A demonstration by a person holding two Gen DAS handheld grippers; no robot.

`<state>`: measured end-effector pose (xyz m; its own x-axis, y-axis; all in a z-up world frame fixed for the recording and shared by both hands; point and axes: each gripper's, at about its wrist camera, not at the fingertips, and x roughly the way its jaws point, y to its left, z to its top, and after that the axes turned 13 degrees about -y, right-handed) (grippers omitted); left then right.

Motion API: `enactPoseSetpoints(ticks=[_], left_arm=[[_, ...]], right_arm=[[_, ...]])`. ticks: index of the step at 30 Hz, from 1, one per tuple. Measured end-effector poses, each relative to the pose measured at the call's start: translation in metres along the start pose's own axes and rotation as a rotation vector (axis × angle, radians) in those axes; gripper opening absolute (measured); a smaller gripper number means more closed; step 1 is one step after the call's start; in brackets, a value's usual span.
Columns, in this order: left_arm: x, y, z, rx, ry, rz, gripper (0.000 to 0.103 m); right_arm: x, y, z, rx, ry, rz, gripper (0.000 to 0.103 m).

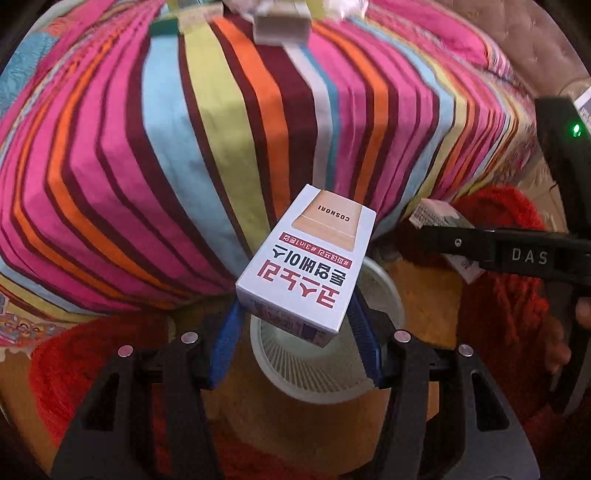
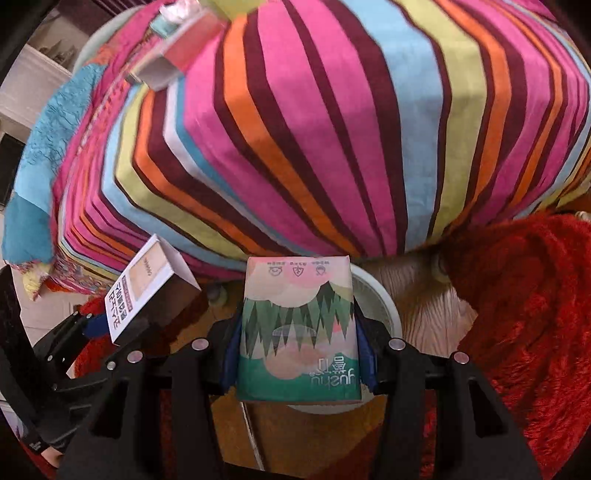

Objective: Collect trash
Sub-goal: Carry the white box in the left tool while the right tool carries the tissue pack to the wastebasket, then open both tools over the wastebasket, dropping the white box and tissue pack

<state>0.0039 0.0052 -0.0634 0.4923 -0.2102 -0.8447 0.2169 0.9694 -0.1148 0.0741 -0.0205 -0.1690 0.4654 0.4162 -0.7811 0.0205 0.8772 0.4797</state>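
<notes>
I see the bin (image 1: 317, 373) on the floor before the bed (image 1: 184, 147), under both held packs; boxes (image 1: 280, 26) lie on the bed behind.

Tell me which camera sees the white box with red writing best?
The left wrist view: the white box sits big and centred in the left gripper, print clear. The right wrist view shows it small, off to the left, at an angle.

A bed (image 2: 332, 129) under a bright striped cover fills the view, a shaggy red rug (image 2: 524, 314) on wooden floor (image 2: 424, 295) below
</notes>
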Motion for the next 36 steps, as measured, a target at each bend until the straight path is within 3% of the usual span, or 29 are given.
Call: enactPoseSetpoints(ticks=[7,16,27,28,29,30,31,36], left_arm=[[0.039,-0.008,-0.012,0.016,0.157,-0.013,0.055],[0.096,0.000,-0.031,-0.018,0.396,-0.015,0.055],[0.134,-0.003,-0.041,-0.077,0.542,-0.023,0.056],[0.134,-0.005,-0.041,-0.079,0.556,-0.021,0.061],[0.137,-0.004,-0.044,-0.079,0.574,-0.016,0.069],[0.139,-0.002,-0.047,-0.079,0.581,-0.012,0.081],[0.139,-0.003,-0.048,-0.083,0.581,-0.013,0.081],[0.132,0.004,-0.040,-0.118,0.540,-0.012,0.081]], right_arm=[[0.035,-0.002,-0.015,0.012,0.138,-0.012,0.048],[0.090,-0.015,-0.031,0.144,0.320,-0.046,0.048],[0.124,-0.030,-0.038,0.233,0.407,-0.083,0.049],[0.126,-0.032,-0.039,0.242,0.417,-0.090,0.053],[0.128,-0.035,-0.041,0.247,0.424,-0.106,0.067],[0.129,-0.037,-0.042,0.248,0.424,-0.121,0.073],[0.128,-0.038,-0.041,0.252,0.419,-0.132,0.079],[0.127,-0.042,-0.039,0.272,0.394,-0.135,0.083]])
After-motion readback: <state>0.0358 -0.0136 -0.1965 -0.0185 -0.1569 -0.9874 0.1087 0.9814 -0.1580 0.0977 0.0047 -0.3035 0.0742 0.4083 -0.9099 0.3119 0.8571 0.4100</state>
